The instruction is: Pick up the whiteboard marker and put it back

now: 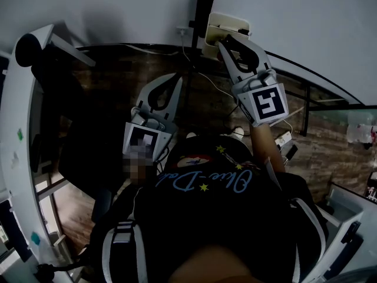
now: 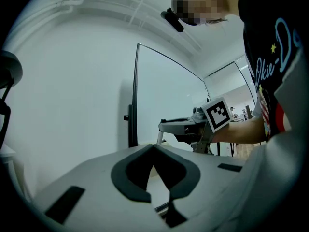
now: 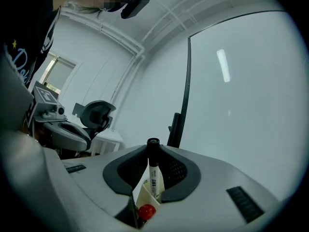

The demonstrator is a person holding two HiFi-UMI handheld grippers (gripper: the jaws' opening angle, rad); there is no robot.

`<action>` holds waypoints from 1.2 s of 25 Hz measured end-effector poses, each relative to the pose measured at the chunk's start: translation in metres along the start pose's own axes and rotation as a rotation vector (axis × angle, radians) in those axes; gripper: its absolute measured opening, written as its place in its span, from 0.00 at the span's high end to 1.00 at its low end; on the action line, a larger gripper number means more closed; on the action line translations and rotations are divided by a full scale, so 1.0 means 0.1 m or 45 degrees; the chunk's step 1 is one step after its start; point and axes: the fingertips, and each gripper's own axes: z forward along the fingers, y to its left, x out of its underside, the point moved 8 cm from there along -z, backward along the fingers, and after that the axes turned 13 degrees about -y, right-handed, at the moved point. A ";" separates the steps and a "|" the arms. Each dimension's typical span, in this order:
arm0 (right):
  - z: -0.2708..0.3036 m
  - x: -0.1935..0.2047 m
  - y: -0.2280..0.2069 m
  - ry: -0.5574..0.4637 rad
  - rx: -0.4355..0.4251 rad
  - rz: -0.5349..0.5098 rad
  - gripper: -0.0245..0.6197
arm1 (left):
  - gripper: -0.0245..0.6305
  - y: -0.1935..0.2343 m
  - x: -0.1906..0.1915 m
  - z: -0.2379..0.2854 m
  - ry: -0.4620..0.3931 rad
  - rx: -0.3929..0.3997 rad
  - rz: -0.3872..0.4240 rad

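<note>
Between the jaws of the right gripper [image 3: 152, 153] stands the whiteboard marker [image 3: 155, 177], pinched along its white barrel by the dark pads. Its black cap [image 3: 153, 145] points away from the camera and just clears the jaw tips. Black print runs down the barrel but is too small to read.

Right gripper view: a whiteboard [image 3: 241, 91] with a thin dark frame fills the right half, well beyond the marker. The left gripper [image 3: 55, 122] shows at the left edge.

Left gripper view: the left gripper has its jaws pressed together, the tips meeting in a point [image 2: 154, 148] with nothing between them. The right gripper and its cube [image 2: 216, 114] with square markers are raised beside the whiteboard [image 2: 164, 91].

Head view: both grippers are held up in front of a black shirt [image 1: 224, 217], the right gripper [image 1: 231, 41] higher than the left gripper [image 1: 175, 80]. The right jaws reach up to a pale box [image 1: 231, 23] on the wall. Wood-pattern floor [image 1: 330, 146] lies below. The marker cannot be made out in this view.
</note>
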 end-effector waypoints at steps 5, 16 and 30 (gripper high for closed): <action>-0.04 -0.10 -0.05 -0.048 -0.011 -0.007 0.84 | 0.97 -0.04 0.01 0.03 0.001 0.009 0.001; -0.18 -0.25 -0.15 -0.092 -0.007 -0.001 0.84 | 0.97 -0.14 -0.03 0.12 -0.008 0.012 0.015; -0.31 -0.37 -0.22 -0.128 -0.005 0.004 0.84 | 0.97 -0.25 -0.06 0.19 0.004 0.020 0.029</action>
